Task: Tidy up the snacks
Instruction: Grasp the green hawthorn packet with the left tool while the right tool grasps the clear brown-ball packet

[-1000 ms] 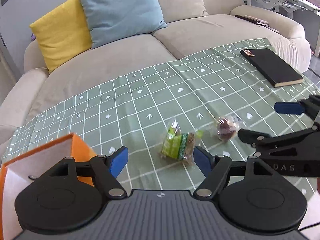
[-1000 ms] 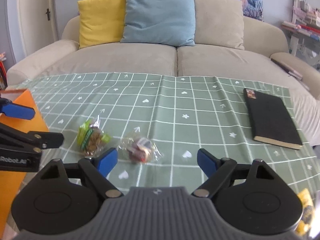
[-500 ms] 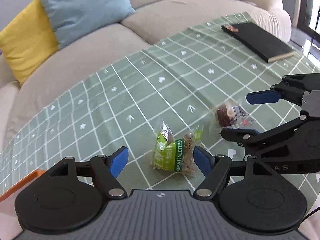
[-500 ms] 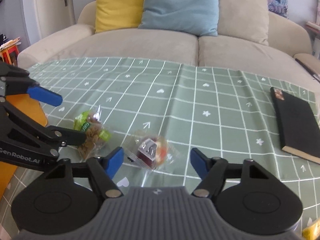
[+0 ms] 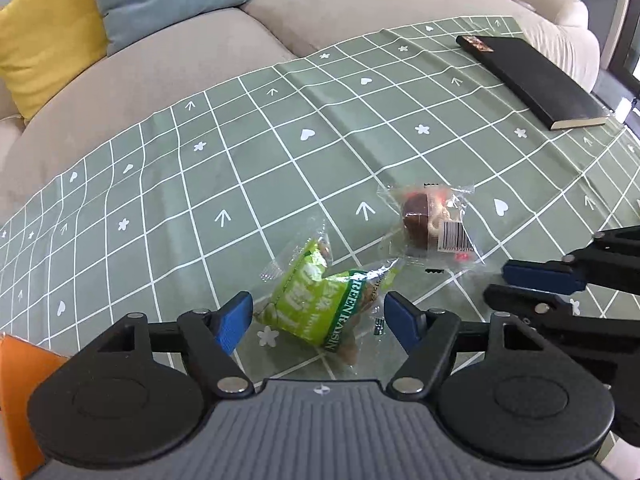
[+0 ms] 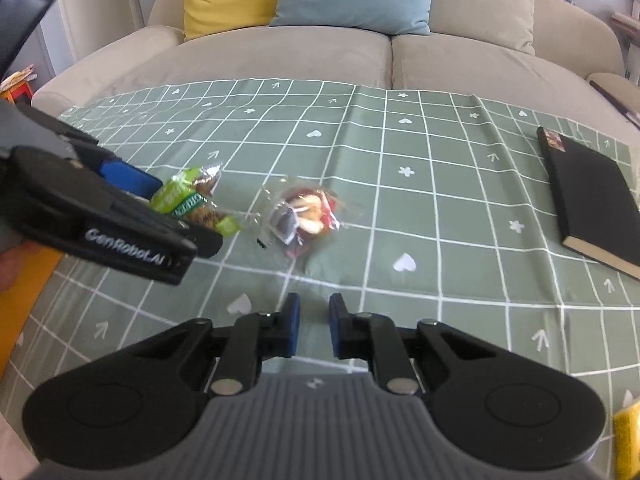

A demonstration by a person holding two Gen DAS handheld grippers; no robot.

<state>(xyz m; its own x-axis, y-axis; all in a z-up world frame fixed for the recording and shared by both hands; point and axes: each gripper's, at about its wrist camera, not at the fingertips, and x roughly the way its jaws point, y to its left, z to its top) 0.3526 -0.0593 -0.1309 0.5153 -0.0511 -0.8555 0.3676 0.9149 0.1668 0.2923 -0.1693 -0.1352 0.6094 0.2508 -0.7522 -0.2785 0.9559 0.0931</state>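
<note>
Left wrist view: your left gripper (image 5: 318, 316) is straddling, jaws wide, the light, crinkly green raisin packet (image 5: 320, 308); pinch its filled middle. At three o'clock, your right gripper (image 6: 311, 326) has just been closing on nothing.

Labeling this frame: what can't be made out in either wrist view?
- Orange box: left wrist view, cut off by the frame edge and the left tongs' body; contents unseen.
- Clear-wrapped snack: right wrist view, blurred; label unreadable.
- Yellow item: right wrist view, cut by the corner; unidentifiable.
- Green raisin packet: right wrist view, partly behind the left tongs.
</note>
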